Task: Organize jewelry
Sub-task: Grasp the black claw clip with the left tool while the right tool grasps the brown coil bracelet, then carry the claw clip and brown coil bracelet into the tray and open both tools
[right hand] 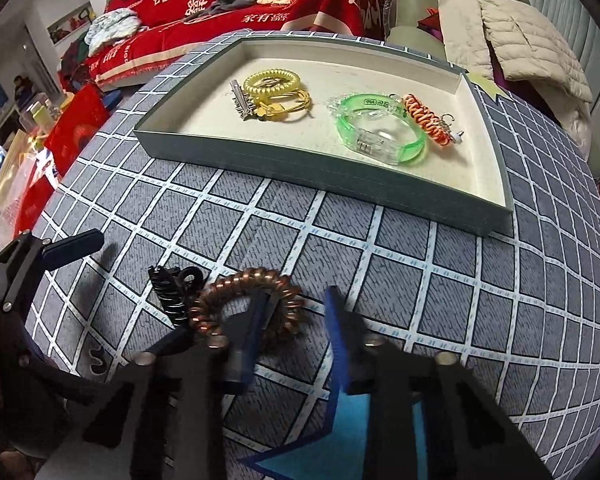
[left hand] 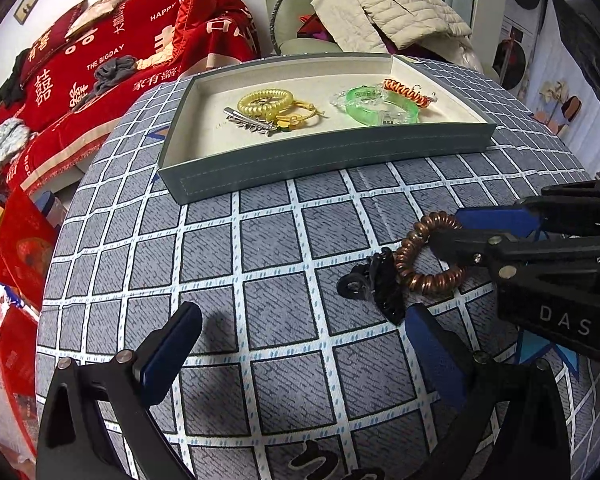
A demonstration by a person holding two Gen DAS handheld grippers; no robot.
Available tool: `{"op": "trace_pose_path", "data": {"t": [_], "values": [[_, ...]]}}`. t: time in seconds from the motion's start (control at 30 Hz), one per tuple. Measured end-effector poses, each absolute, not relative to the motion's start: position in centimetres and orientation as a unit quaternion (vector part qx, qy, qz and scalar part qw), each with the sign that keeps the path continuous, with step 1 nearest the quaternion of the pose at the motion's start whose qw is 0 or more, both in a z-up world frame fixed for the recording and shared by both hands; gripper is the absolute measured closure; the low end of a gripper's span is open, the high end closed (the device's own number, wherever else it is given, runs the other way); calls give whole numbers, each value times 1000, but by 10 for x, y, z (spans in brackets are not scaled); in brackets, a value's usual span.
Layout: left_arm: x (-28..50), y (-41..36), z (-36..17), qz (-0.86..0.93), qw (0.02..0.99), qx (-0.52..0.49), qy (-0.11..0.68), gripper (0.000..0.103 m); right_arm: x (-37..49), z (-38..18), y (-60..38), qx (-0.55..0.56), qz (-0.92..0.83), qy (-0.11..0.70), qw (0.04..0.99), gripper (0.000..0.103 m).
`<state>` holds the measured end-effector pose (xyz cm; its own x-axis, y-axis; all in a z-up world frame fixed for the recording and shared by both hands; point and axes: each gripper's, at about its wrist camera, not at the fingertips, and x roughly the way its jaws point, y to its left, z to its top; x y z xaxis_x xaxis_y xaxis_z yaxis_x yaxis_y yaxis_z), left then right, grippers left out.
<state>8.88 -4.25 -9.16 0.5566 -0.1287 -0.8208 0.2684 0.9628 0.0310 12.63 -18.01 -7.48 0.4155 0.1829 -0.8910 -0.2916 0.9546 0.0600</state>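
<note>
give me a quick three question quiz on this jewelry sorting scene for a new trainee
1. True or false: the brown coil hair tie already lies in the tray.
2. Which item lies right beside the brown coil on the tablecloth? A) green bangle B) black claw clip C) yellow coil
3. Fill in: one finger of the right gripper sits ___ the coil's ring.

Key: 1 false; 2 B; 3 inside.

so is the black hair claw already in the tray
No, the black hair claw lies on the checked tablecloth beside the brown coil tie, outside the tray.
</note>
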Motion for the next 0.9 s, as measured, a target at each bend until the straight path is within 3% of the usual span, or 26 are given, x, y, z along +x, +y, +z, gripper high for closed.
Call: {"op": "trace_pose_path", "data": {"t": [0.23,0.53,0.7,0.73,0.8,0.83,0.9], "values": [[89,-49,-89,-122,880,85,451,2,125,-74,-190,-22,128,522,843,89],[90,-54,-86,-145,878,79,449,29,110,-63,-210,17,117,511,851,89],[90,-51,-86,-150,877,63,453,38,101,-58,-222,41,108,506,855,89],[90,-50,-85,-148,877,62,452,46,99,-58,-224,45,106,505,855,89],[91,-48,-85,-150,877,58,452,53,96,-56,-228,53,103,502,857,89],[91,-47,-85,-152,877,57,452,64,94,-55,-229,56,101,501,858,89],[91,-44,-84,-157,876,52,452,65,92,-53,-232,62,100,499,859,89]]}}
